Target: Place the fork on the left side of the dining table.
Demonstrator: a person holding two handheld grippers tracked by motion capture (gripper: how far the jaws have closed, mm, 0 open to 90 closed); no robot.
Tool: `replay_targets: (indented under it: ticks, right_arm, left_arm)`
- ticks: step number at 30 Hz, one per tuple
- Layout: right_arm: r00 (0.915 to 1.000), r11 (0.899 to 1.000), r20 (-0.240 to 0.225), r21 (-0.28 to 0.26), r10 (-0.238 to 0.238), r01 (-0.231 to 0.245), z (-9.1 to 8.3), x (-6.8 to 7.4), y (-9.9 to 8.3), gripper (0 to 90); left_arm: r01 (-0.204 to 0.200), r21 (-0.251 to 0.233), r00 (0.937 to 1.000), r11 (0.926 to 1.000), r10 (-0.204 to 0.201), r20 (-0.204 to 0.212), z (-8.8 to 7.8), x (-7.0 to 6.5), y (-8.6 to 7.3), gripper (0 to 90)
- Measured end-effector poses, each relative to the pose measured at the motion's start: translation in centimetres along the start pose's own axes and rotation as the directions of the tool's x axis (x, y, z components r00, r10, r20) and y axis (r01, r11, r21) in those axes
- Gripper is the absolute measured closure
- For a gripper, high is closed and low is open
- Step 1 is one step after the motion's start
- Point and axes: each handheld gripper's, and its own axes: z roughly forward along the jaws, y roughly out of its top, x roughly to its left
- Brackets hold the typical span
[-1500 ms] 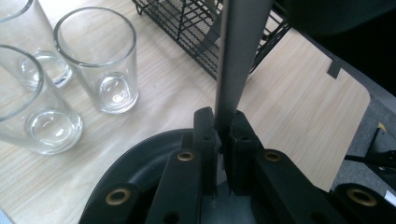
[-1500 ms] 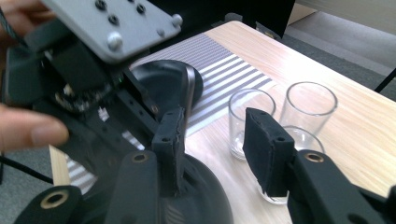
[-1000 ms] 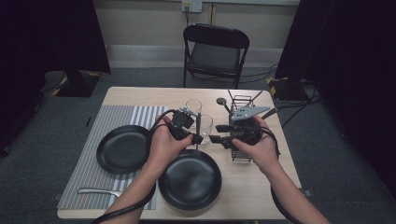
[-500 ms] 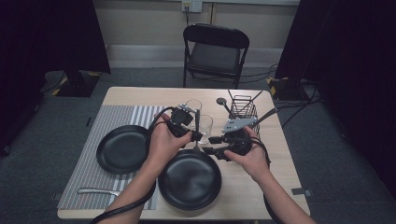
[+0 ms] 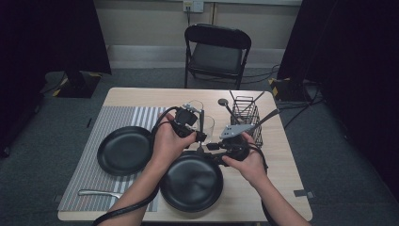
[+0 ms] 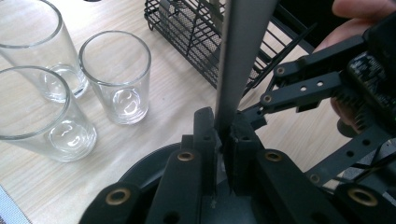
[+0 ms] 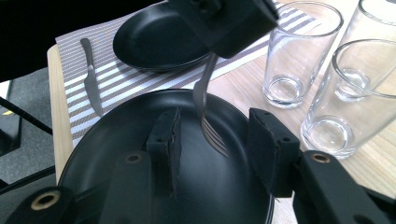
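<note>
No writing is legible anywhere. The left gripper [image 6: 223, 140] clamps a fork [image 7: 205, 107] by its handle, tines hanging over the nearer of two black plates [image 7: 140, 121]. The right gripper [image 7: 212, 140] — jaws just closing — straddles the tines without touching. Three glasses [image 6: 116, 74], one knife [image 7: 91, 77], one wire basket [image 5: 247, 115] on the table [image 5: 282, 155].

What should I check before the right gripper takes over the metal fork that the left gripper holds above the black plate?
1. Left gripper clamped on the grey metal fork: ok.
2. Fork tines between the right gripper pads: ok.
3. Right jaws have just been closing but the pads do not press the fork yet: not ok.
4. Fork tines clear of the round black plate underneath: cannot tell.
5. Three clear drinking glasses standing apart from both grippers: ok.
</note>
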Motion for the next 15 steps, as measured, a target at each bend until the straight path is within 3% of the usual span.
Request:
replay_targets:
  ticks: [7,15]
  right_arm:
    - [0.9999,1.000,-0.003,0.018,-0.015,0.015,0.59,0.33,-0.26,62.5]
    - [0.9973,0.997,0.012,0.030,-0.072,0.072,0.90,0.74,-0.18,80.5]
  left_arm:
    - [0.000,-0.005,0.9999,1.0000,0.000,0.011,0.02,-0.46,0.15,84.1]
    - [-0.004,-0.007,0.9998,1.0000,0.004,0.018,-0.01,-0.67,0.13,84.0]
